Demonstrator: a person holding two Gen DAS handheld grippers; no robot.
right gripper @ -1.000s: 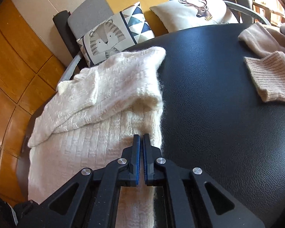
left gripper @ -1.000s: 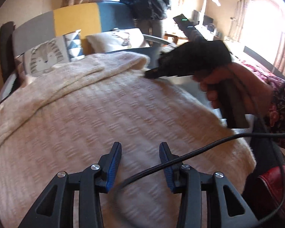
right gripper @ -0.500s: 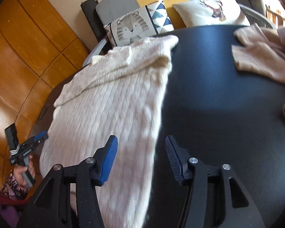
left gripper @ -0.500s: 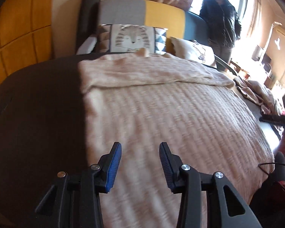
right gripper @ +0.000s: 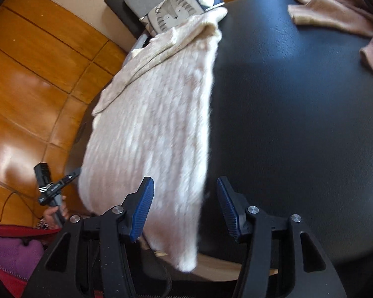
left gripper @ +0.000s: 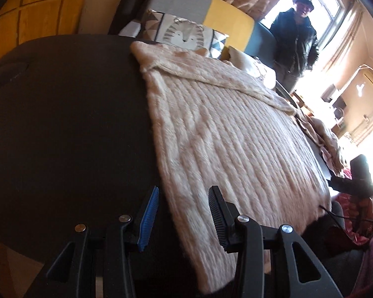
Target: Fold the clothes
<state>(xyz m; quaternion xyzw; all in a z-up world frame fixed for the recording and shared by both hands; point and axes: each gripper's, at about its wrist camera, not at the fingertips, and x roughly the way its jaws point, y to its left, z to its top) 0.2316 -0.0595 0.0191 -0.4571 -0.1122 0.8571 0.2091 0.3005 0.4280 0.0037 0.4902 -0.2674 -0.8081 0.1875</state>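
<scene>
A cream cable-knit sweater (left gripper: 223,144) lies flat on the round black table (left gripper: 62,124), a sleeve folded across its far end. Its near hem hangs over the table edge. My left gripper (left gripper: 184,213) is open, its fingers straddling the sweater's left hem corner. In the right wrist view the same sweater (right gripper: 156,124) runs down the table (right gripper: 298,124), and my right gripper (right gripper: 185,208) is open around its right hem corner, which droops past the edge. The left gripper (right gripper: 73,172) shows small at the sweater's other corner.
More pinkish knitwear (right gripper: 335,17) is heaped at the table's far right. A sofa with a tiger-face cushion (left gripper: 184,36) stands behind the table. A person in a dark jacket (left gripper: 296,39) stands by the window. Wooden floor (right gripper: 32,87) lies to the left.
My right gripper opened and drew back from the folded sleeve to the hem. My left gripper swung left and down to the hem's left corner, staying open.
</scene>
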